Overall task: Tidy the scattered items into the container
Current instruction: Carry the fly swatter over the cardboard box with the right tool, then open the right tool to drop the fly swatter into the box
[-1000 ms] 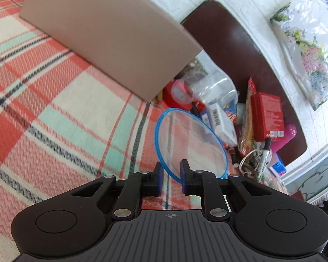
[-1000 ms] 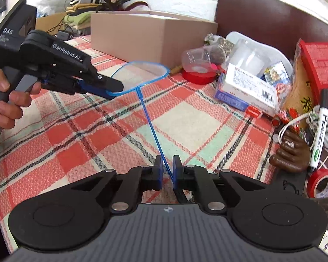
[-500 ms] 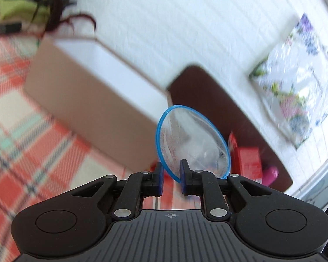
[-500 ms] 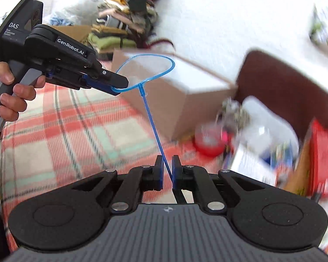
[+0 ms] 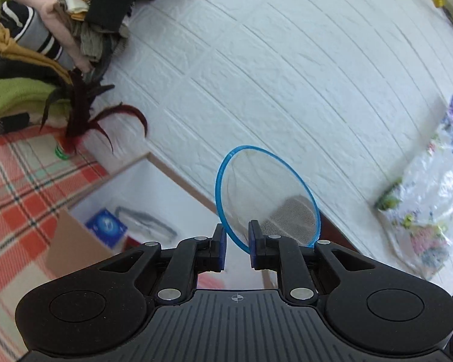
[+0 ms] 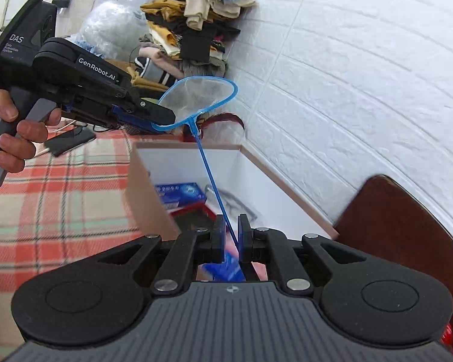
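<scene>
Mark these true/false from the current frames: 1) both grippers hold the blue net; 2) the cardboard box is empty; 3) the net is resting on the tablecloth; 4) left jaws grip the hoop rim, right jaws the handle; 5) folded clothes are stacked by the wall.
1) True: the left gripper and right gripper both hold the blue net.
2) False: the cardboard box already holds a blue packet and other items.
3) False: the net is held in the air above the box, clear of the tablecloth.
4) True: left jaws pinch the hoop rim, right jaws the thin handle.
5) True: the folded clothes are piled against the white wall.
</scene>
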The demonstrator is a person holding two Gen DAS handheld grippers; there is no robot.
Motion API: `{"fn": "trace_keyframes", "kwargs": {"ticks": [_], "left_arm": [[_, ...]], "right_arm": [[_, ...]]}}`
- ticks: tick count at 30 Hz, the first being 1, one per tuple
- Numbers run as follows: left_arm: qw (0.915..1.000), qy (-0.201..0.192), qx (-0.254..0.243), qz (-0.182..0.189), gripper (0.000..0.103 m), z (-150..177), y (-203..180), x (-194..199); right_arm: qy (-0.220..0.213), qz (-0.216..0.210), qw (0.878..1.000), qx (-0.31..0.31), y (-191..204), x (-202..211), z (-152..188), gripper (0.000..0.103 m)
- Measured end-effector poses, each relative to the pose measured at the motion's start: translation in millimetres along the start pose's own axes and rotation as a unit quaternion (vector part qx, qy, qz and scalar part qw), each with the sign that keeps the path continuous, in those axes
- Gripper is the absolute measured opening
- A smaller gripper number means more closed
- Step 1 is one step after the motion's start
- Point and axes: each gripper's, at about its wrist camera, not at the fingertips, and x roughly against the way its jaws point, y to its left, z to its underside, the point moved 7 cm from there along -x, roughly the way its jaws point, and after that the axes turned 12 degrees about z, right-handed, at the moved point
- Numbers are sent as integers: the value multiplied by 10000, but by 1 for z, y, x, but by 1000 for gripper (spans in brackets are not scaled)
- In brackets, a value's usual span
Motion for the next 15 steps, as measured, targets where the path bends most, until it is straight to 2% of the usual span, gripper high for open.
{"fn": "trace_keyframes", "kwargs": {"ticks": [4,10,11,13,15], "left_arm": [[9998,85,96,-167,11,-14,28,-21],[9983,320,247,-416,11,-11,70,-48],[9978,395,261,-458,17,-9,75,-52],[9961,565,188,-650,50,-3,84,-60],[9937,603,-149,-935,67,-1,85,-63]], "right_arm": [[162,-102,9998,-22,1,-36,2,9],[438,-231,9988,-54,6,-88,10,9],[484,-253,9985,-59,6,-96,11,9],[686,-295,9972,-2,10,-111,19,9],[1018,-273,9943,175,14,-123,30,35]]}}
